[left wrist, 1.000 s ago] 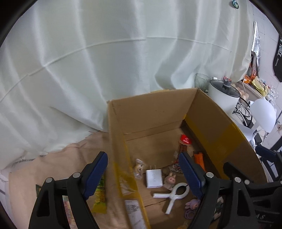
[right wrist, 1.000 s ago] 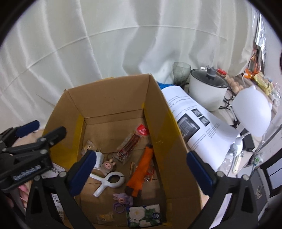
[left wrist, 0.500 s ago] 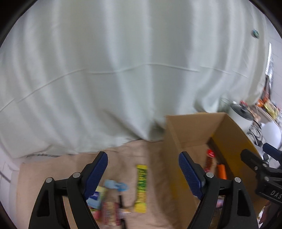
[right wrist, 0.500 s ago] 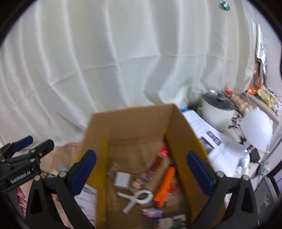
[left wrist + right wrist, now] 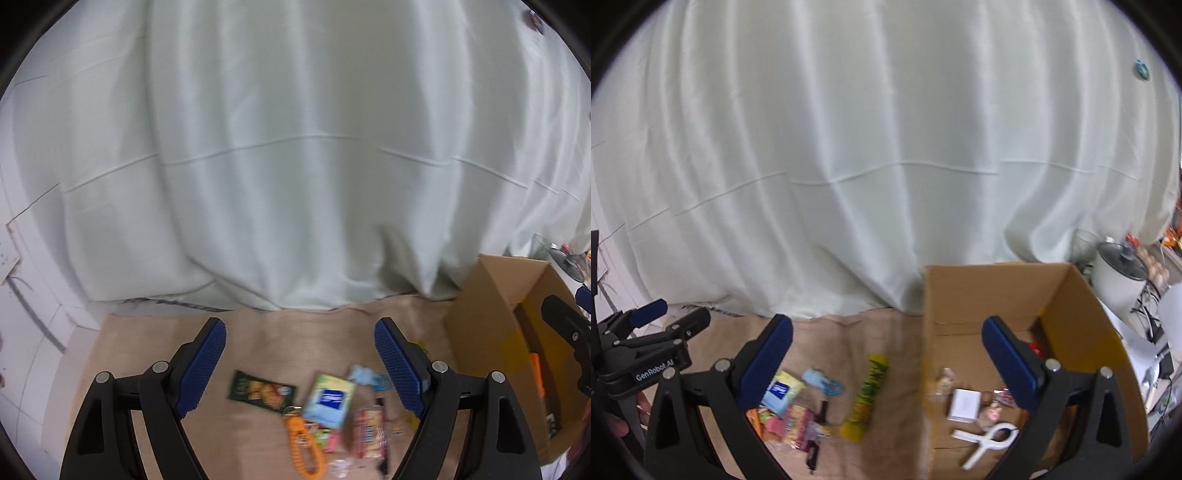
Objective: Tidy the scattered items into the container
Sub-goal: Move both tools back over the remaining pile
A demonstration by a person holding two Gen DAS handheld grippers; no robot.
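Note:
Scattered items lie on the tan cloth to the left of an open cardboard box [image 5: 1067, 306] [image 5: 491, 325]. My left gripper [image 5: 300, 363] hangs open and empty above a dark green snack packet [image 5: 260, 390], a light blue and yellow tissue pack [image 5: 328, 400], an orange coiled keyring [image 5: 304, 445] and a red snack pack [image 5: 369, 430]. My right gripper [image 5: 886, 363] is also open and empty, above a yellow-green snack bar [image 5: 866, 397], with its right finger over the box. Inside the box lie a white clip [image 5: 988, 441] and a white charger [image 5: 966, 404].
A white curtain [image 5: 295, 166] hangs behind the table. A rice cooker [image 5: 1119, 275] and a glass [image 5: 1084, 242] stand right of the box. The left gripper [image 5: 650, 339] shows at the left edge of the right wrist view. White wall tiles [image 5: 26, 314] lie far left.
Both grippers swung left, away from above the box, and rose a little. The box slid to the right of each view and the scattered items came into sight. Both stayed open.

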